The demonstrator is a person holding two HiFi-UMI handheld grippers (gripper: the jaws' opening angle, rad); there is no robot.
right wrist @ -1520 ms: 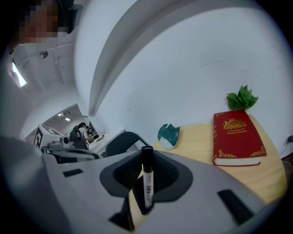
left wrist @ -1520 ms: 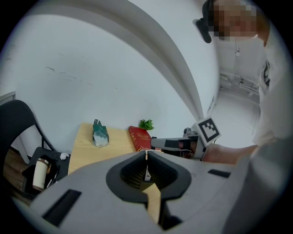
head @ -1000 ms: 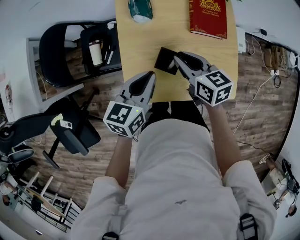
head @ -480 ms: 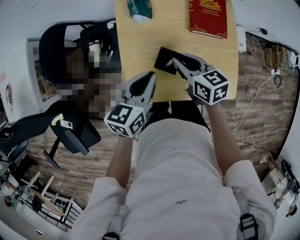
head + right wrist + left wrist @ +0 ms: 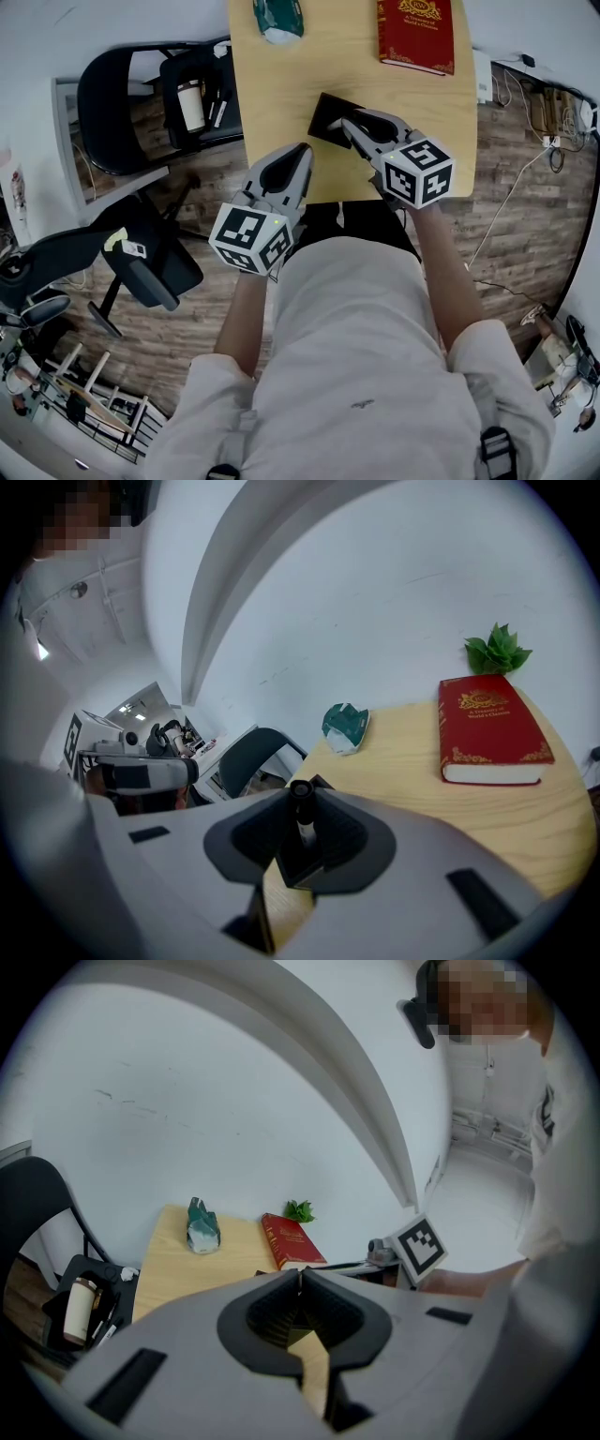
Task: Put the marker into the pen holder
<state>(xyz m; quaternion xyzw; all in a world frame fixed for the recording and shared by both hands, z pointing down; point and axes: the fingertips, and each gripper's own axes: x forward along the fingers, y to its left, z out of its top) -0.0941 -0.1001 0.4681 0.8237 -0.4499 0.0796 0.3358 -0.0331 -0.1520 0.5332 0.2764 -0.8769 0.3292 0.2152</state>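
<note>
The marker [image 5: 300, 819] is held upright between the jaws of the right gripper [image 5: 302, 797], which are closed on its barrel, cap end up. The task is therefore judged to be well advanced but not finished: the marker has been lifted and brought to the pen holder, yet it has not been let go.

At the lower left of the table [image 5: 281, 84] in the head view, the left gripper [image 5: 300, 152] is seen near the front edge. Its jaws are pressed together with nothing between them, as its own view confirms, and it takes no part in the work.

Just to its right, the black pen holder [image 5: 324, 112] stands near the middle of the front edge. The right gripper [image 5: 345, 123] is placed directly over it, coming in from the lower right. In the right gripper view the dark body of the pen holder [image 5: 296, 862] is seen straight below the marker. Whether the marker's lower end is already inside the mouth cannot be told.

What is left, by this judgement, is for the marker to be lowered fully, the jaws to be parted, and the gripper to be drawn clear.

At the upper right a red book [image 5: 415, 36] lies well apart and is not involved.
</note>
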